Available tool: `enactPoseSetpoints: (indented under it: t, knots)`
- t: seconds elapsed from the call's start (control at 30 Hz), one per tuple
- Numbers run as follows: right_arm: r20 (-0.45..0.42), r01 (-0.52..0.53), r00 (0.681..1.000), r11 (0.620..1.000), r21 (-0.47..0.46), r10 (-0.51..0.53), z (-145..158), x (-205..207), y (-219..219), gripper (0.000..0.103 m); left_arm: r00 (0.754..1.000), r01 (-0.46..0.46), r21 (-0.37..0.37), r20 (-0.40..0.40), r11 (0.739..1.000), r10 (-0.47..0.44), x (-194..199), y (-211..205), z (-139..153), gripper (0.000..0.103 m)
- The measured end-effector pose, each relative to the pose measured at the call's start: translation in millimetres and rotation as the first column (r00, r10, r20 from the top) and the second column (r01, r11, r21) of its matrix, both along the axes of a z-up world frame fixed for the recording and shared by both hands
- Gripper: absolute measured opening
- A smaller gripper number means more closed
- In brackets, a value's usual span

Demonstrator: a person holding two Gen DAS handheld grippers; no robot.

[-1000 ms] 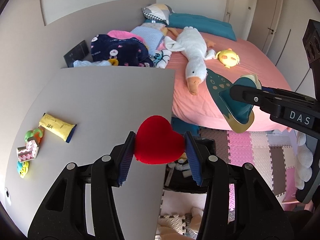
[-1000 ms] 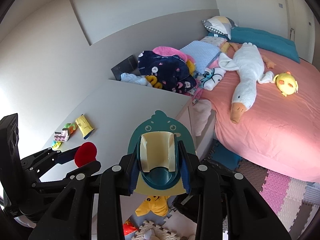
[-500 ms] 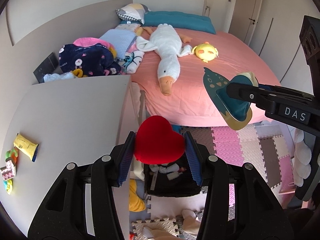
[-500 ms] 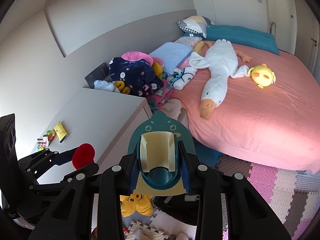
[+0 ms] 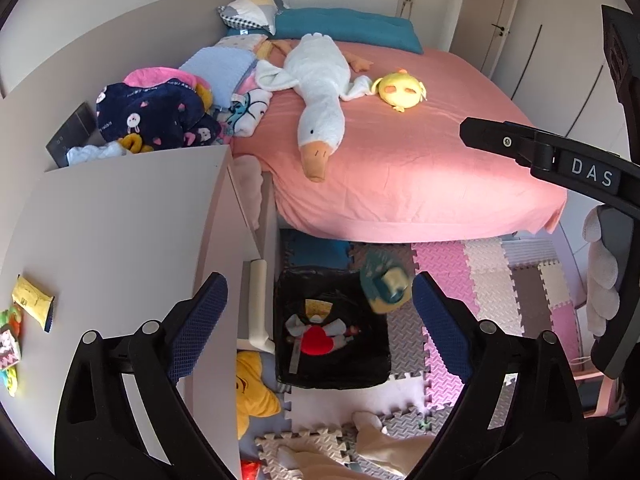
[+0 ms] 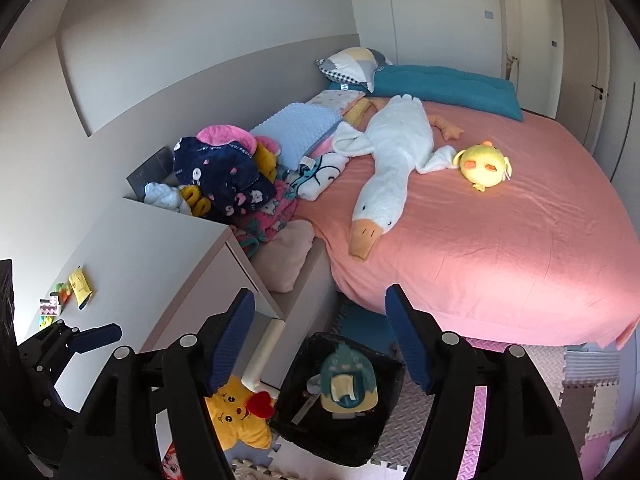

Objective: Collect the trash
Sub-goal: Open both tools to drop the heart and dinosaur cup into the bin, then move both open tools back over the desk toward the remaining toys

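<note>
**Both claws let go over the bin**

Left claw (image 5: 320, 312): jaws have just been opening, now spread wide, nothing between the pads. A second ago it clamped the red heart (image 5: 317, 340); the heart now shows down at the black bin (image 5: 332, 376), apparently among the scraps inside.

Right claw (image 6: 320, 336): jaws likewise just opened, empty. The teal dino piece (image 6: 347, 380) it carried is loose below, blurred in the left view, seemingly mid-fall over the bin or just landing.

Both hands have swung from over the desk (image 5: 120, 220) to the floor beside the bed (image 5: 400, 184).

Judgement: two items delivered. Still on the desk: a yellow wrapper (image 5: 33, 304) and small colourful bits (image 5: 9, 344) near it, likely next to collect.
</note>
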State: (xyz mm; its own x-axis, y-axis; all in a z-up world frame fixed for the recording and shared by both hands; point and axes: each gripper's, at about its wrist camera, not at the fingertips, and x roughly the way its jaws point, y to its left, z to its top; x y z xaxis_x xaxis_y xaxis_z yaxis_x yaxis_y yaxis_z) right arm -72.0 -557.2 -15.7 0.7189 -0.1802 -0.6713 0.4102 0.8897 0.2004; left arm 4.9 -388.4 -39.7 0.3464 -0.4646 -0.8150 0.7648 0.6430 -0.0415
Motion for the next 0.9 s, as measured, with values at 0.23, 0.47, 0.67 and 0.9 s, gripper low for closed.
enactPoseSetpoints:
  t: [0.23, 0.47, 0.67, 0.9]
  knots:
    - [-0.005, -0.012, 1.000, 1.000, 0.021, 0.012, -6, 6, -1, 0.069, 0.999, -0.031, 0.006, 0.008, 1.000, 0.031, 6, 5, 1, 0.090]
    - [0.005, -0.053, 0.999, 0.998, 0.023, 0.053, -3, 17, 14, 0.069, 0.998, -0.070, 0.013, 0.011, 0.997, 0.070, 11, 22, 2, 0.090]
    - [0.005, -0.107, 0.994, 0.994, 0.025, 0.107, -2, 32, 39, 0.069, 0.992, -0.127, 0.014, 0.010, 0.992, 0.127, 18, 50, 3, 0.090]
    - [-0.002, -0.172, 0.985, 0.985, 0.016, 0.172, 0, 51, 76, 0.069, 0.983, -0.184, 0.015, 0.008, 0.983, 0.184, 25, 87, 2, 0.090]
